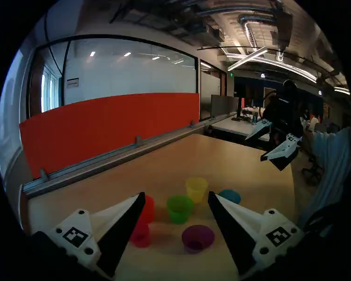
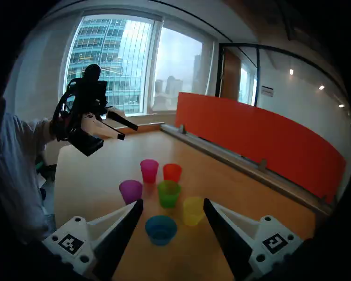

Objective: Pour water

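Several small plastic cups stand grouped on a wooden table (image 1: 231, 159). In the left gripper view they are orange (image 1: 149, 206), pink (image 1: 140, 234), green (image 1: 180, 209), yellow (image 1: 196, 188), blue (image 1: 230, 195) and purple (image 1: 197, 238). My left gripper (image 1: 175, 194) hovers open just short of them, nothing between its fingers. My right gripper (image 1: 254, 148) hangs in the air beyond the cups, at the right. In the right gripper view the right gripper (image 2: 172, 201) is open over the blue cup (image 2: 161, 229) and the yellow cup (image 2: 193, 210). The left gripper (image 2: 130, 132) is held up at the left.
A long orange partition (image 1: 110, 122) with a metal rail runs along one table edge. Large windows (image 2: 114, 65) stand behind the far end. A sleeved arm (image 2: 16, 154) holds the left gripper. Desks and chairs (image 1: 311, 171) lie past the table's other side.
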A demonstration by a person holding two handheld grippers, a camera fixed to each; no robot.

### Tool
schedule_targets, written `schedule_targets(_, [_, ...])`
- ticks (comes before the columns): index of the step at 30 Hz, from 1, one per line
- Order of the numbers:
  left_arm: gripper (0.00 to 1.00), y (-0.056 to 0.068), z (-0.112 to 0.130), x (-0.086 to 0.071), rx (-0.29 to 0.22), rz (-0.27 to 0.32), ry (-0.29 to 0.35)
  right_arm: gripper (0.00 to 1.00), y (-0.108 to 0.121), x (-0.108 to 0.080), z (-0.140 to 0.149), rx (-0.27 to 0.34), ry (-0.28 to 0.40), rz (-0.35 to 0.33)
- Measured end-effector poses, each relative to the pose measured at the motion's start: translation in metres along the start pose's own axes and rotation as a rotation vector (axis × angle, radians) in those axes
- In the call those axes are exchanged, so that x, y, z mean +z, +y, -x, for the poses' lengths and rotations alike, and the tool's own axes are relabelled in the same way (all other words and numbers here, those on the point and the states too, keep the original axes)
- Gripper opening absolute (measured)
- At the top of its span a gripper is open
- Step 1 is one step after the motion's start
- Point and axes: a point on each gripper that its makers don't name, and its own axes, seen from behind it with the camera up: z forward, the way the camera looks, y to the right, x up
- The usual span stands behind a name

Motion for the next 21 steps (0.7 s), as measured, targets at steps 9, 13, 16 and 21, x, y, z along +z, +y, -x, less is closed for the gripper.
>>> schedule_targets(9, [1.0, 0.001, 0.016, 0.015, 0.021, 0.023, -0.043, 1.0, -0.008, 0.015, 0.025, 0.002, -0.038, -0.022])
schedule_targets(13, [1.0, 0.0, 0.025, 0.022, 0.028, 0.022, -0.059, 1.0, -0.012, 0.024, 0.038, 0.0, -0.061, -0.034])
schedule_targets(16, [1.0, 0.0, 0.031, 0.027, 0.031, 0.025, -0.07, 1.0, -0.015, 0.03, 0.05, -0.002, -0.08, -0.042])
schedule_targets(21, [1.0, 0.0, 0.039, 0.035, 0.032, 0.035, -0.084, 1.0, -0.019, 0.039, 0.071, -0.011, -0.117, -0.054])
